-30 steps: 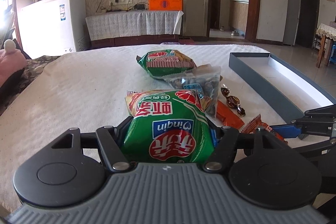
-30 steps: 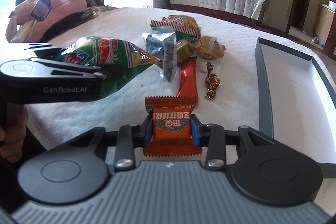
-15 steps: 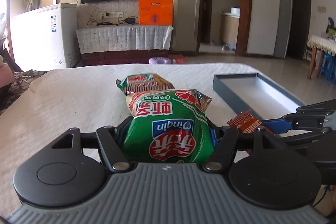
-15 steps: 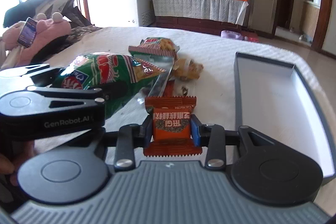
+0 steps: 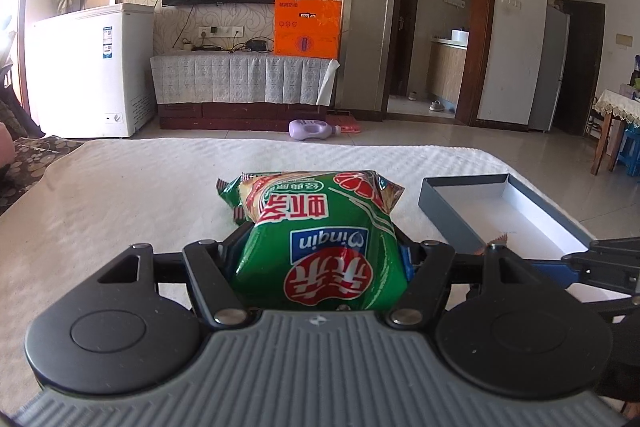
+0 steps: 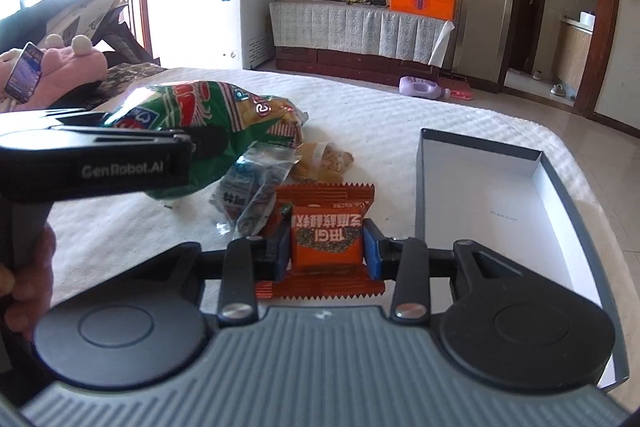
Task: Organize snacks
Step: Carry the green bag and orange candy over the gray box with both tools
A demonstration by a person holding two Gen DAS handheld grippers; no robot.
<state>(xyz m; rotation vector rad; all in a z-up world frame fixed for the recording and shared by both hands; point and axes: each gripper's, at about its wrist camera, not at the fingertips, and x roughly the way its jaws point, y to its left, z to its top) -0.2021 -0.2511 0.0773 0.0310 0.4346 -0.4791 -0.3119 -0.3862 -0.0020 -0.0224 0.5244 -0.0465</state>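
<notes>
Fingers of the left gripper (image 5: 320, 251) are spread fairly wide and clamp a puffy green snack bag (image 5: 320, 239) by its two sides; the bag sits raised above the white tablecloth (image 5: 120, 195), its far end pointing away from the camera; in the right wrist view the same left gripper (image 6: 208, 143) reaches in from the left edge, roughly level, with the person's hand (image 6: 28, 279) wrapped round its handle low at the left. Right gripper (image 6: 326, 245) is closed much narrower, its blue pads (image 6: 372, 251) pressing both sides of a small orange snack packet (image 6: 326, 239), held off the cloth; the packet's crimped edges stick out in front and behind the pads. Beyond it, a heap of loose snacks (image 6: 272, 179) lies on the cloth, just under the green bag's far end; a shallow grey box (image 6: 500, 187) with a white inside lies to the right of the heap, near the right gripper, its interior bare.
</notes>
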